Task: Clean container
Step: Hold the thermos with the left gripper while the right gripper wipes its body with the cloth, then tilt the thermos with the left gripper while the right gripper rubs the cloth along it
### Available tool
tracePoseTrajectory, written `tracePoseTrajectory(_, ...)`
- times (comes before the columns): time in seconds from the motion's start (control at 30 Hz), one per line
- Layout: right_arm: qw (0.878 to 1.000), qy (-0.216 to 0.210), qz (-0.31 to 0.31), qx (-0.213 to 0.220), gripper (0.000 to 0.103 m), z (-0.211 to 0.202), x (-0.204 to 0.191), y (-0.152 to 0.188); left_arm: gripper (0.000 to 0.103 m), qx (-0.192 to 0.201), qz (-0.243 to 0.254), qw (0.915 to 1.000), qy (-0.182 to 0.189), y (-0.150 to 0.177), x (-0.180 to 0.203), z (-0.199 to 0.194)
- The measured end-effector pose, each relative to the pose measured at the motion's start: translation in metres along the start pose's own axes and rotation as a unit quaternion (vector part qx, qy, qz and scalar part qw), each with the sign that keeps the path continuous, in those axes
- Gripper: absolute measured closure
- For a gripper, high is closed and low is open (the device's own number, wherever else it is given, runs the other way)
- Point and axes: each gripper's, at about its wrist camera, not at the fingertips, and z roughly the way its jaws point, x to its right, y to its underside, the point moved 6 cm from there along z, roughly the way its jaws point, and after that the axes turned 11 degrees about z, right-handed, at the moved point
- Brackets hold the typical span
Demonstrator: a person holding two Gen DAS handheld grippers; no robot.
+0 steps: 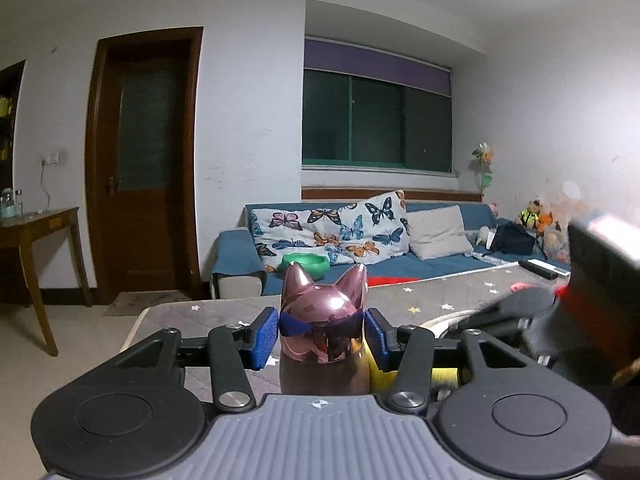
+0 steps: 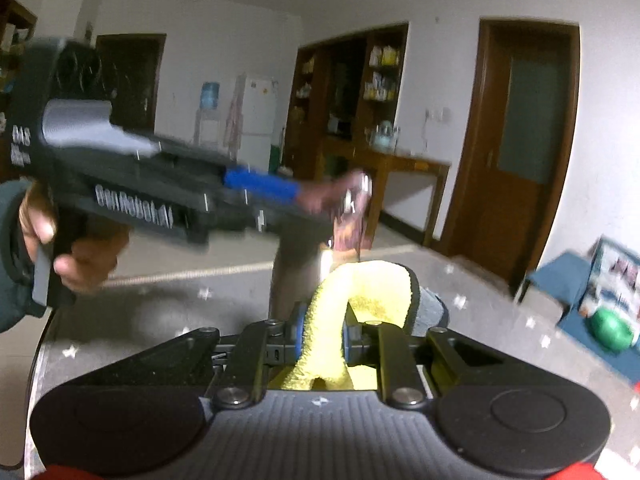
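In the left wrist view the left gripper (image 1: 322,334) sits at centre frame with its blue pads pressed against both sides of the container (image 1: 324,320), a glossy pink bottle with a cat-eared top that stands upright between the jaws above a grey star-patterned table cover (image 1: 420,296). The right wrist view shows the right gripper (image 2: 322,336) low in the frame, its jaws pinching a folded yellow cloth (image 2: 352,304) that arches up and to the right, close beneath the container, which appears blurred just above centre; whether cloth and container touch I cannot tell. The person's hand (image 2: 80,256) grips the left tool's handle at the left edge of that frame. The main risk I see is slip: the container's surface is mirror-smooth and rounded, and the pads hold it only at a narrow band below the ears, so a firm wipe from the cloth could twist it in the grip or push it out, dropping it on the table. A second risk is that the cloth is held by one fold; dragging it hard over the ears could snag it and pull it from the jaws. The blur suggests quick motion, which would worsen both.
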Motion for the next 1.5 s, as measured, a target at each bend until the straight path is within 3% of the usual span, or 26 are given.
tracePoseTrajectory(0.37,0.994,-0.004,0.090,-0.068,0.086,0.028,0.021,0.052,0.048,0.002,-0.019,0.9997,-0.013,-0.002,0.009,-0.001)
tracePoseTrajectory(0.43,0.993,-0.007,0.102,-0.067,0.086,0.029,0.026,0.049,0.041,0.001,-0.024,0.9996,-0.016,-0.003,0.009,0.000)
tracePoseTrajectory(0.47,0.992,-0.008,0.105,-0.067,0.086,0.029,0.028,0.047,0.032,0.002,-0.026,0.9995,-0.019,-0.003,0.009,-0.001)
tracePoseTrajectory(0.63,0.992,-0.004,0.106,-0.066,0.086,0.030,0.028,0.041,0.027,0.004,-0.032,0.9993,-0.018,-0.006,0.012,0.001)
tracePoseTrajectory(0.83,0.991,-0.003,0.120,-0.063,0.086,0.027,0.029,0.042,0.007,-0.003,-0.041,0.9987,-0.030,-0.004,0.015,0.011)
tracePoseTrajectory(1.07,0.990,-0.002,0.127,-0.061,0.086,0.029,0.030,0.038,0.007,-0.009,-0.064,0.9970,-0.043,-0.004,0.010,0.024)
tracePoseTrajectory(1.13,0.990,-0.001,0.129,-0.061,0.086,0.027,0.027,0.040,0.006,-0.003,-0.062,0.9967,-0.053,-0.004,0.011,0.026)
tracePoseTrajectory(1.17,0.990,-0.001,0.131,-0.060,0.086,0.028,0.026,0.040,0.000,0.000,-0.059,0.9966,-0.057,-0.004,0.011,0.027)
tracePoseTrajectory(1.3,0.989,0.000,0.136,-0.059,0.086,0.028,0.025,0.041,0.000,-0.009,-0.056,0.9968,-0.056,-0.002,0.016,0.036)
tracePoseTrajectory(1.5,0.986,-0.001,0.163,-0.044,0.086,0.020,0.026,0.041,0.000,-0.018,-0.100,0.9932,-0.057,0.003,0.007,0.039)
